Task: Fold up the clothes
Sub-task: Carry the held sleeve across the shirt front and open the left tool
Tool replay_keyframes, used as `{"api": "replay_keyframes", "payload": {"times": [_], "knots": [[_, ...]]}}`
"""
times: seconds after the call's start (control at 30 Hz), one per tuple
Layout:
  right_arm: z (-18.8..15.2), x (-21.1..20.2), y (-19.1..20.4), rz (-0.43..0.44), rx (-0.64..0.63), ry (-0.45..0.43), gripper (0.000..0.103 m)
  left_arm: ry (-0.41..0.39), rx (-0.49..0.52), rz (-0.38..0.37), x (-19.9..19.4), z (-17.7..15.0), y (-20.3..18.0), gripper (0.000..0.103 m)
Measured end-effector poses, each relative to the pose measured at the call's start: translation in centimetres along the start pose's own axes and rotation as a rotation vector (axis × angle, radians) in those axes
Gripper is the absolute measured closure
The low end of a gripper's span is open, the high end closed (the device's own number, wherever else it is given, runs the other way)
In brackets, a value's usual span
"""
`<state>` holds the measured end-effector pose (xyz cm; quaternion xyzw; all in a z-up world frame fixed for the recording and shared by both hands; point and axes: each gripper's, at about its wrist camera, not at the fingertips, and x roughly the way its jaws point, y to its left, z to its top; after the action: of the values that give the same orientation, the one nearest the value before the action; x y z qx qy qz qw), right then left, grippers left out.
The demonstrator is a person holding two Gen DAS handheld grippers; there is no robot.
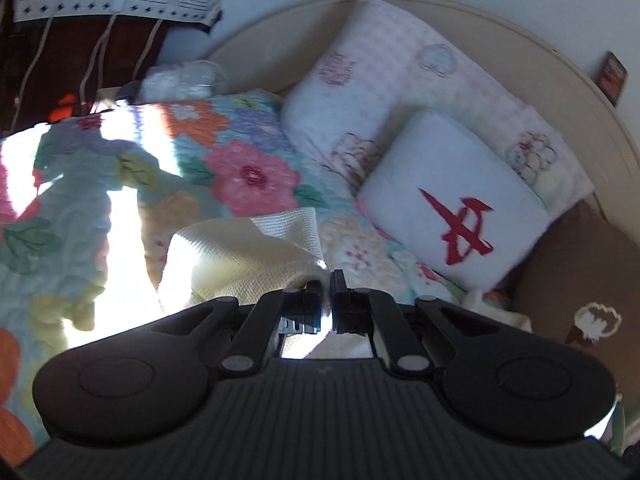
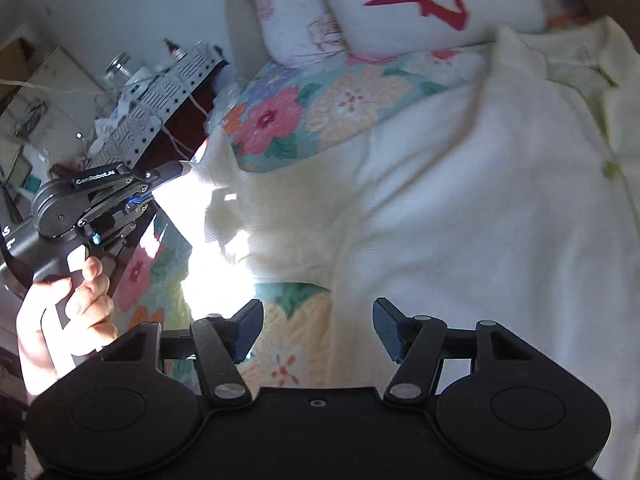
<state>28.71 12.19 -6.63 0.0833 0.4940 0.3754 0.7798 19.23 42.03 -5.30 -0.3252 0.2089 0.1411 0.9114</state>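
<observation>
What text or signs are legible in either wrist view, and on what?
"GenRobot.AI": white lettering on the arm of the left tongs, seen from the right wrist view.
Red brush-style character, no reading given: on the white pillow.
"S": partial white letter on the left handle's body; the rest is cut off.
Dark card on the headboard: too blurred to read.

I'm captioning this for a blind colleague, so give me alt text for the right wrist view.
The right hand-held gripper hangs open over a cream knit garment spread on a floral quilt. At left, the left hand-held gripper, held in a hand, pinches the garment's sleeve end and lifts it. A white pillow with a red mark lies at the top.
</observation>
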Motion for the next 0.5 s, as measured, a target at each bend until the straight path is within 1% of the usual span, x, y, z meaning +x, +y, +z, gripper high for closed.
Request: {"api": "replay_keyframes", "payload": {"times": [0.07, 0.13, 0.23, 0.3, 0.37, 0.4, 0.47, 0.5], "knots": [[-0.5, -3.1, -2.1, -0.066, -0.012, -0.039, 0.037, 0.059, 0.029, -0.081, 0.7, -1.6, -4.4, 0.100], [-1.2, -6.7, -5.0, -0.112, 0.018, -0.091, 0.037, 0.130, 0.084, -0.150, 1.5, -3.2, -9.0, 0.100], [-2.5, -11.5, -10.5, -0.130, 0.083, -0.192, 0.036, 0.184, 0.187, -0.230, 2.2, -7.2, -15.1, 0.100], [-2.9, -13.0, -13.3, -0.172, 0.143, -0.232, 0.036, 0.228, 0.246, -0.286, 2.8, -10.3, -18.6, 0.100], [-2.8, -13.7, -15.6, -0.189, 0.181, -0.262, 0.036, 0.293, 0.287, -0.346, 3.7, -13.3, -21.2, 0.099], [-2.8, -13.6, -16.3, -0.193, 0.192, -0.261, 0.036, 0.331, 0.313, -0.359, 4.4, -14.8, -22.2, 0.099], [-2.9, -13.5, -17.6, -0.207, 0.202, -0.258, 0.036, 0.437, 0.360, -0.335, 6.1, -17.4, -23.6, 0.095], [-2.8, -13.3, -17.7, -0.247, 0.160, -0.253, 0.036, 0.486, 0.364, -0.313, 7.0, -18.4, -23.6, 0.089]]}}
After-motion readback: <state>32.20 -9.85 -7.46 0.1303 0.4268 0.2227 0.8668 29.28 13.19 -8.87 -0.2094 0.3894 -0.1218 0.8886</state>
